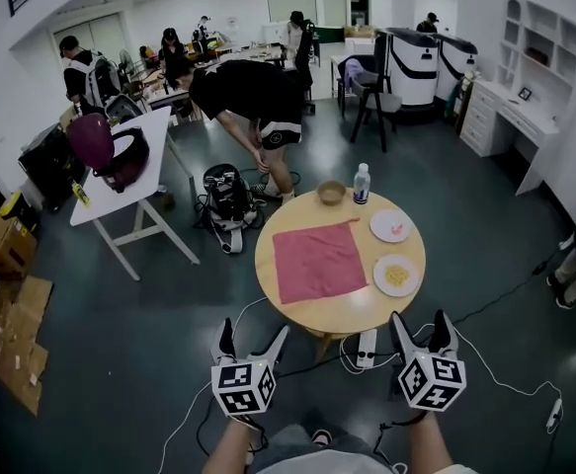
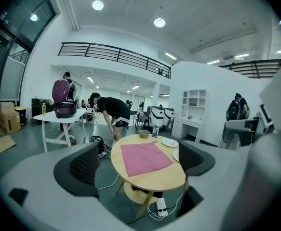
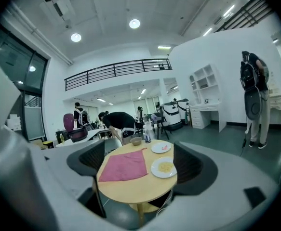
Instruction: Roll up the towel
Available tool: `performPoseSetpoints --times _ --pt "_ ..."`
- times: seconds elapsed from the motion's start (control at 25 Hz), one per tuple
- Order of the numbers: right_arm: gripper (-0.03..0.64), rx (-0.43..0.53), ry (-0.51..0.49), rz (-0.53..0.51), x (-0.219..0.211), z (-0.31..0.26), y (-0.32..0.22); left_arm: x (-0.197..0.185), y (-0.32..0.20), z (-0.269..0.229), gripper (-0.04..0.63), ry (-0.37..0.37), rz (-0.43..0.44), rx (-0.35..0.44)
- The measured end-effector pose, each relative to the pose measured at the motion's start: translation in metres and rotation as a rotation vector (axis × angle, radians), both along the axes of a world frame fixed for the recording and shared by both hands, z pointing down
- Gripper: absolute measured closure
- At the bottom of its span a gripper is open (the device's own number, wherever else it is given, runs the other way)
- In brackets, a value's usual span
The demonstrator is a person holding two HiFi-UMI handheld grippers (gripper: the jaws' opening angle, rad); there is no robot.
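Note:
A pink towel (image 1: 318, 261) lies spread flat on a round wooden table (image 1: 347, 310); it shows too in the left gripper view as the towel (image 2: 145, 158) and in the right gripper view as the towel (image 3: 124, 167). My left gripper (image 1: 252, 345) hangs in the air short of the table's near edge, open with nothing between its jaws. To its right, my right gripper (image 1: 421, 330) is held just as far back, also open and empty. Neither touches the towel.
On the table stand a small bowl (image 1: 331, 193), a water bottle (image 1: 362, 183), a white plate (image 1: 390, 225) and a plate with yellow food (image 1: 397, 276). A power strip (image 1: 366, 349) and cables lie under it. A person (image 1: 243, 97) bends beyond; a white table (image 1: 124, 166) stands left.

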State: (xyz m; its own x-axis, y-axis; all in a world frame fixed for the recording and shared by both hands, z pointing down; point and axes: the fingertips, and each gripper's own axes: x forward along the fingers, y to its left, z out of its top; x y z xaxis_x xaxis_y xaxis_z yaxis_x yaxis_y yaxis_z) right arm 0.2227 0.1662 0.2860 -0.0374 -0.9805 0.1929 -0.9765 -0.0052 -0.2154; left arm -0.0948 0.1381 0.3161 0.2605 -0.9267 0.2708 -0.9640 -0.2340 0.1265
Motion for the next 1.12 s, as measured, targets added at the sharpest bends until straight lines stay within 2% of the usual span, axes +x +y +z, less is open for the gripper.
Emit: performPoseSetpoints --times 0.44,0.64,1.12 --pt "0.167 -0.046 -0.015 -0.021 0.002 0.021 -0.064 0.01 -0.057 0.023 0.072 -0.002 -0.007 -0.052" --pt "0.166 -0.044 -0.017 -0.006 0.006 0.024 -0.113 0.011 -0.114 0.022 0.072 -0.01 0.001 -0.043" --pt "0.167 -0.039 0.016 0.022 -0.003 0.007 -0.251 0.005 -0.264 0.021 0.073 0.028 0.03 -0.044"
